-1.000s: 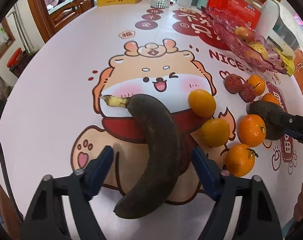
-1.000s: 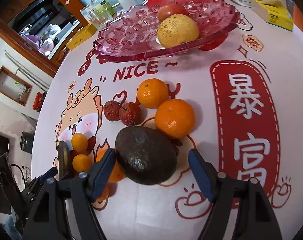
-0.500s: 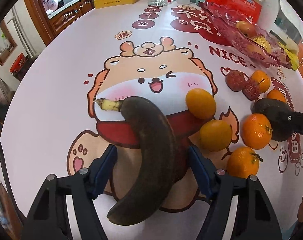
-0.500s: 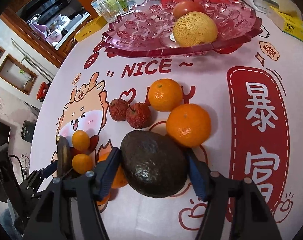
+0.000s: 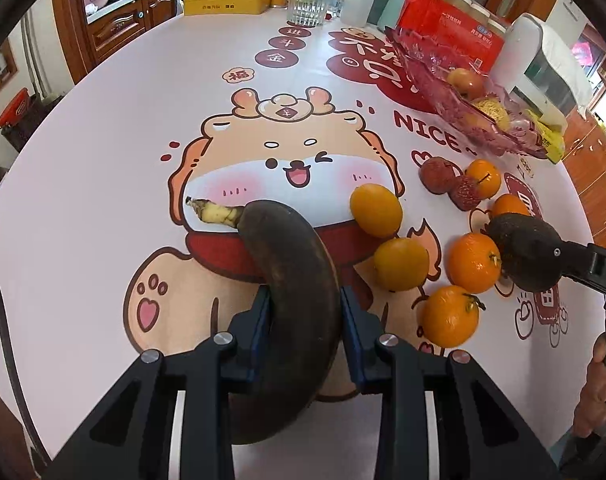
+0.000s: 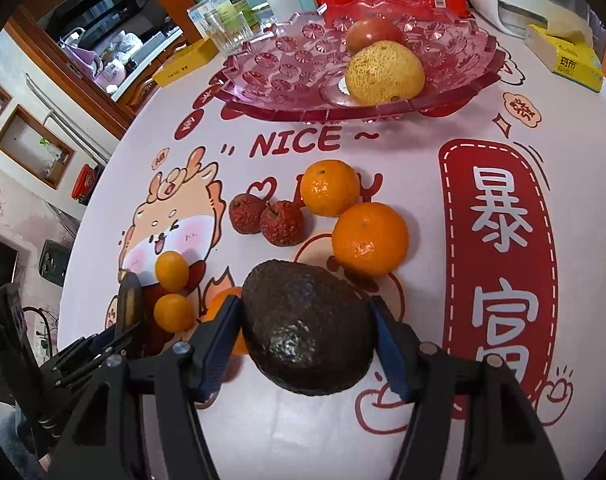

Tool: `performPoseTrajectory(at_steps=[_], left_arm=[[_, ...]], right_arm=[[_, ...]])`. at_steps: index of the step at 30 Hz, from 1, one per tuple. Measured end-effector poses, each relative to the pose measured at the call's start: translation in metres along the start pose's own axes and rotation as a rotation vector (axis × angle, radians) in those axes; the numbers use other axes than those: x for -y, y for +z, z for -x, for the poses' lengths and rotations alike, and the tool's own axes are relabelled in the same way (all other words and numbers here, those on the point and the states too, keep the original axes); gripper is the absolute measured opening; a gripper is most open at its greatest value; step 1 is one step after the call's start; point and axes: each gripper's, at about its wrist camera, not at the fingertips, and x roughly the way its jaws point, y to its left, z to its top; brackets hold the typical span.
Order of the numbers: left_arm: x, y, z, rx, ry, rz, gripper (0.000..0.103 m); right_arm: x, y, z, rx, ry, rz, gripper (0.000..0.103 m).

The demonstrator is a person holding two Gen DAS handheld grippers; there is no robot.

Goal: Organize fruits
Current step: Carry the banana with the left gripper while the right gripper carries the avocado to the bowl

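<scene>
- Your left tool (image 5: pixel 305 330): blue pads pinching the blackened banana (image 5: pixel 291 280) mid-body, both sides touching. Stem end points to 10 o'clock over the dog print; banana lies on the table (image 5: pixel 103 128).
- Your right tool (image 6: pixel 303 332): pads pressed on both flanks of the dark avocado (image 6: pixel 307 324), so it's gripped. From the left cam the avocado (image 5: pixel 527 252) sits at 3 o'clock with the tool arm coming in from the right edge.
- 2 small yellow-orange fruits (image 5: pixel 377 210) just beside the banana, at 2 o'clock from it.
- 4 tangerines (image 6: pixel 369 238) clustered round the avocado: 2 at 12–1 o'clock of it in the right cam, the other 2 partly hidden behind the left pad.
- 2 red lychees (image 6: pixel 281 222) touching each other, at 11 o'clock of the avocado.
- Pink glass fruit tray (image 6: pixel 287 52) at 12 o'clock, far side of table, holds a yellow speckled pear (image 6: pixel 385 72) and a red apple (image 6: pixel 373 32) behind it.
- Can't tell if either fruit is lifted off the cloth.
</scene>
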Motion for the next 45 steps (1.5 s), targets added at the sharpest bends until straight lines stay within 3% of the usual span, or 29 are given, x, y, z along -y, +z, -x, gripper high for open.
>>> performPoseTrajectory(at_steps=[16, 24, 36, 41, 45], left_arm=[[0.026, 0.017, 0.049, 0.083, -0.039, -0.127, 0.03], [0.064, 0.057, 0.09, 0.111, -0.04, -0.278, 0.03], [0.139, 0.166, 0.148, 0.249, -0.086, -0.464, 0.031], [0.164, 0.213, 0.134, 0.247, -0.074, -0.498, 0.031], [0.172, 0.239, 0.1, 0.219, -0.078, -0.507, 0.031]], right_arm=[[-0.015, -0.005, 0.042, 0.103, -0.016, 0.029, 0.064], [-0.025, 0.007, 0.072, 0.164, -0.039, 0.043, 0.064], [-0.02, 0.08, 0.144, 0.321, -0.109, 0.017, 0.064], [-0.012, 0.123, 0.154, 0.359, -0.139, -0.013, 0.064], [0.002, 0.16, 0.132, 0.331, -0.147, -0.077, 0.064]])
